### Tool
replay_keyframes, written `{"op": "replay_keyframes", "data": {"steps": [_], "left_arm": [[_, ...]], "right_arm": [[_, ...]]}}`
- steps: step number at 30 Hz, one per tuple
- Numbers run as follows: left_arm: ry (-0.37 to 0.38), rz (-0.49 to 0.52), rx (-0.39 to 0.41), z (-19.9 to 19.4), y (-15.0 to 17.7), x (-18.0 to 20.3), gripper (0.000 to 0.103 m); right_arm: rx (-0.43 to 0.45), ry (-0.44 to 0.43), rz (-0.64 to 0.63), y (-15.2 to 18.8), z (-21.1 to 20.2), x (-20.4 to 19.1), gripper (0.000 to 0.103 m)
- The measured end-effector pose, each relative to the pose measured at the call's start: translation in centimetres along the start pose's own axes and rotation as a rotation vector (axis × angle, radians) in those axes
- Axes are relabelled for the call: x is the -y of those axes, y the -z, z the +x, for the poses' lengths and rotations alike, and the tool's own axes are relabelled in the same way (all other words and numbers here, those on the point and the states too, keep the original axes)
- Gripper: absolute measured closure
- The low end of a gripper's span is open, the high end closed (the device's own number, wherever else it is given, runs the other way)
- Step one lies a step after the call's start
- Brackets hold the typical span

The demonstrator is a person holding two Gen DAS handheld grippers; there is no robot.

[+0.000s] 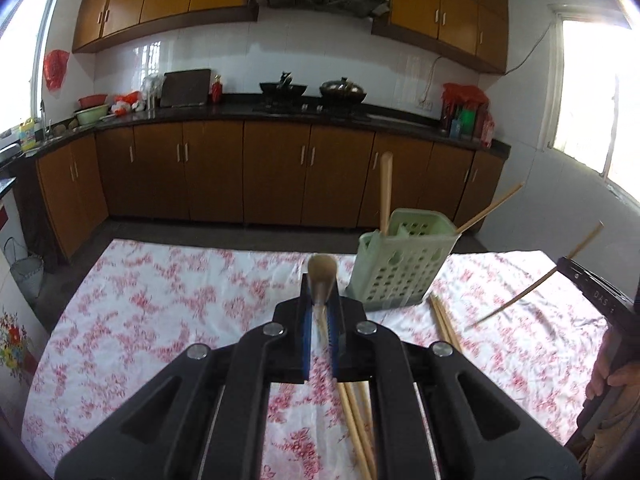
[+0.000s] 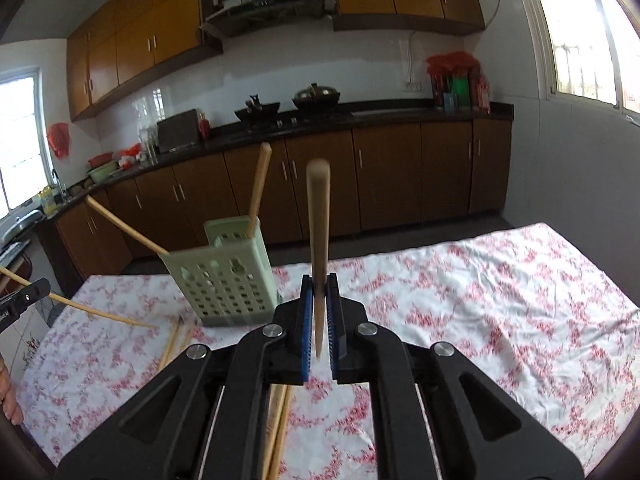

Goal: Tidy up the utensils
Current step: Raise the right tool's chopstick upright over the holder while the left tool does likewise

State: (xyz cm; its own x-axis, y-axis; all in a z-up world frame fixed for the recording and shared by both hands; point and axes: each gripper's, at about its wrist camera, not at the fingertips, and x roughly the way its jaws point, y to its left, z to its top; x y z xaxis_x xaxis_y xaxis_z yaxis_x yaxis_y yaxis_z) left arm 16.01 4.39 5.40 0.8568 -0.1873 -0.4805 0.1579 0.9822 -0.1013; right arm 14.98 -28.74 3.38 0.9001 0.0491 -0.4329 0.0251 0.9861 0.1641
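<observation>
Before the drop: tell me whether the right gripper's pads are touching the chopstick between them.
Touching. The right wrist view shows the right gripper with both blue pads closed against the upright chopstick, no gap on either side.

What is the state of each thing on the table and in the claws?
Left claw: shut on a chopstick.
Right claw: shut on a chopstick, pointing up.
Green holder: upright on the table, two chopsticks inside.
Loose chopsticks: lying flat on the tablecloth.
</observation>
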Motion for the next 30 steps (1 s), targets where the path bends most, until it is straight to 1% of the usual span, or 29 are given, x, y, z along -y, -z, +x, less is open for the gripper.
{"op": "replay_keyframes", "data": {"steps": [5, 8, 10, 12, 14, 15, 18, 20, 23, 26, 30], "left_arm": [[0.070, 0.033, 0.062, -1.9, -2.8, 1.8, 0.095], [0.116, 0.056, 0.094, -2.7, -4.7, 3.2, 0.095], [0.145, 0.067, 0.118, -3.1, -5.9, 4.1, 0.095], [0.148, 0.081, 0.148, -3.3, -7.1, 5.0, 0.095], [0.126, 0.109, 0.181, -3.1, -8.4, 6.0, 0.095], [0.128, 0.118, 0.186, -2.5, -9.1, 6.5, 0.095], [0.126, 0.124, 0.163, -0.5, -10.0, 7.4, 0.095], [0.117, 0.129, 0.128, 1.8, -10.3, 7.8, 0.095], [0.130, 0.118, 0.073, 4.6, -9.9, 8.1, 0.095], [0.134, 0.124, 0.065, 6.5, -9.2, 8.0, 0.095], [0.142, 0.108, 0.041, 8.6, -8.5, 7.6, 0.095]], "right_arm": [[0.102, -0.086, 0.020, -3.7, -1.8, -1.4, 0.095], [0.206, -0.135, 0.025, -6.2, -3.2, -2.7, 0.095], [0.255, -0.153, 0.028, -7.4, -3.4, -3.4, 0.095], [0.307, -0.166, 0.033, -8.5, -3.3, -4.1, 0.095], [0.340, -0.171, 0.036, -9.1, -3.0, -4.2, 0.095], [0.360, -0.174, 0.040, -9.3, -2.6, -4.4, 0.095], [0.398, -0.167, 0.041, -9.8, -1.2, -4.8, 0.095], [0.407, -0.166, 0.039, -9.8, 0.2, -5.1, 0.095], [0.402, -0.153, 0.016, -9.2, 2.0, -5.5, 0.095], [0.345, -0.149, 0.011, -8.2, 4.2, -5.6, 0.095], [0.262, -0.138, 0.011, -7.0, 5.7, -5.6, 0.095]]}}
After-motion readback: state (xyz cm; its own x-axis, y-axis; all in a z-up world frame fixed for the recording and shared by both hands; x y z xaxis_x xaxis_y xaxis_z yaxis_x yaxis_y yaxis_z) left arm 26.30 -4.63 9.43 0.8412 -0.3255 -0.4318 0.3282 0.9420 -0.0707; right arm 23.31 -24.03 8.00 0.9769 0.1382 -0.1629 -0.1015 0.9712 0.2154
